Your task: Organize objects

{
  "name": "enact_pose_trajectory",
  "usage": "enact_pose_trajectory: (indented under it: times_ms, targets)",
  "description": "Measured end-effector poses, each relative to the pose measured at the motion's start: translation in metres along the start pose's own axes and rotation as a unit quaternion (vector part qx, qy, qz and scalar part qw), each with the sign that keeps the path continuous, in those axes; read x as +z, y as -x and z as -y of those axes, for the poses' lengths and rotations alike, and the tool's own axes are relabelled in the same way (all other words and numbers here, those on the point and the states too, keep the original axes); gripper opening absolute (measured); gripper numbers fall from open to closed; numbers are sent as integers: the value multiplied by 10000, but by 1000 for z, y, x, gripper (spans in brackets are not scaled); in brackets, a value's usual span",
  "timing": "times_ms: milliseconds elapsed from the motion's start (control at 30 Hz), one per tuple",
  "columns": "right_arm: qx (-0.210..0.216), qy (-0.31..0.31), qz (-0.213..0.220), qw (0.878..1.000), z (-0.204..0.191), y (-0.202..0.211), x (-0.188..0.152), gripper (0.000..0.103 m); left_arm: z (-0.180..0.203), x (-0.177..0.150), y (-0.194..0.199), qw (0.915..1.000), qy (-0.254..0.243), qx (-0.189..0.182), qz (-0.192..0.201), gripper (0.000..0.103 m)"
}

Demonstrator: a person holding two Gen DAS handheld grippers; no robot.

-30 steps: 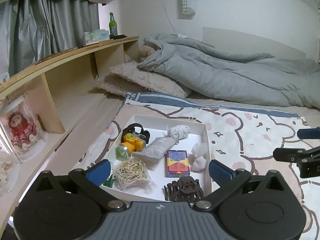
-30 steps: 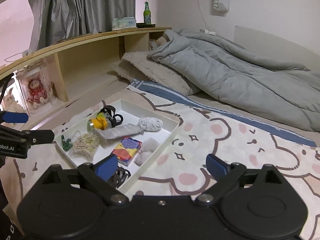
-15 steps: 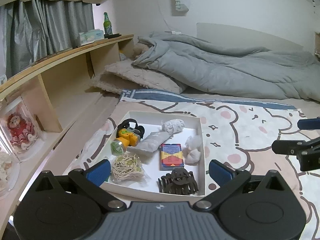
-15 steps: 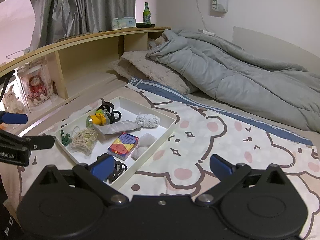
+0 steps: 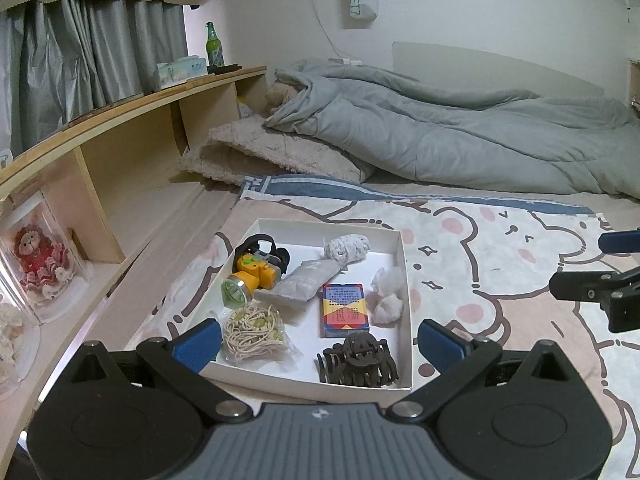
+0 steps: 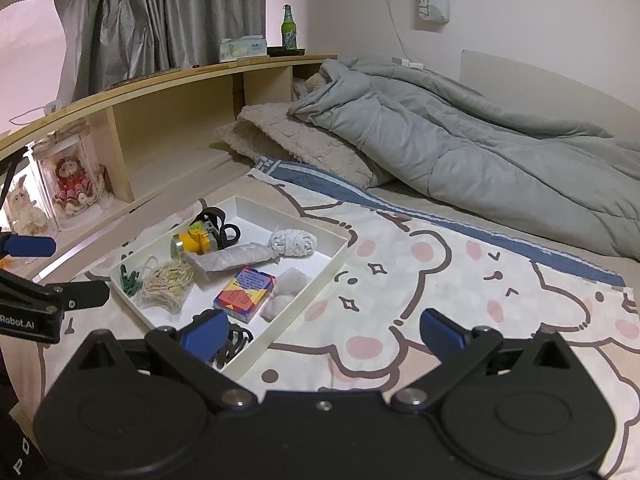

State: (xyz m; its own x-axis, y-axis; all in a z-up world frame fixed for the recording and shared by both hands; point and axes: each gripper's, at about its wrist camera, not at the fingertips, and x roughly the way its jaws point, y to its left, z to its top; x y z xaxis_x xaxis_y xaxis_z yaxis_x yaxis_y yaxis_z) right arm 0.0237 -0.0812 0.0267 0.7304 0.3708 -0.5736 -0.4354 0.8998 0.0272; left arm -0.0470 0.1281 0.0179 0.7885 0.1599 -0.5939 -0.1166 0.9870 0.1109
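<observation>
Both grippers hang over the bed with jaws spread wide and nothing between them. Our left gripper [image 5: 318,340] fills the bottom of the left wrist view; our right gripper [image 6: 322,330] fills the bottom of the right wrist view.

We see the task's things gathered in a shallow white tray [image 5: 404,248] lying on a bear-print blanket [image 5: 500,240], at centre in the left view and centre left in the right view.

Along the tray's near edge lies a dark claw hair clip [image 5: 358,360]. We judge it stiff, light and springy; its toothed outline could catch a pad, so the arched spine looks like the best hold. Just above it in the frame sits a colourful card box [image 5: 343,310], flat and rigid, probably smooth; gripping across its narrow sides seems safest.

To the left, a bundle of beige cord [image 5: 252,332] sits in clear wrapping, which we expect to be soft and slippery; a pinch through the middle should gather it. Above that is a yellow headlamp [image 5: 252,276] with a black strap, hard and the heaviest piece, we guess; the yellow body gives the firmest hold.

A grey pouch [image 5: 308,284] lies at the tray's centre, soft and crushable. White fluffy balls [image 5: 386,296] by the right wall and a white knitted roll [image 5: 347,246] near the far wall look very light and squashy.

Green clips [image 6: 130,278] show in the tray's left corner in the right view.
</observation>
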Motion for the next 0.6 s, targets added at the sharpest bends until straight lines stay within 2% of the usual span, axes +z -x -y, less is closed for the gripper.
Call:
enact_pose_trajectory:
  times_ms: [600]
  targets:
    - [44,35,-40,10000,-1,0,-1,103,-1,-1,-2,10000,35,-43,-11,103]
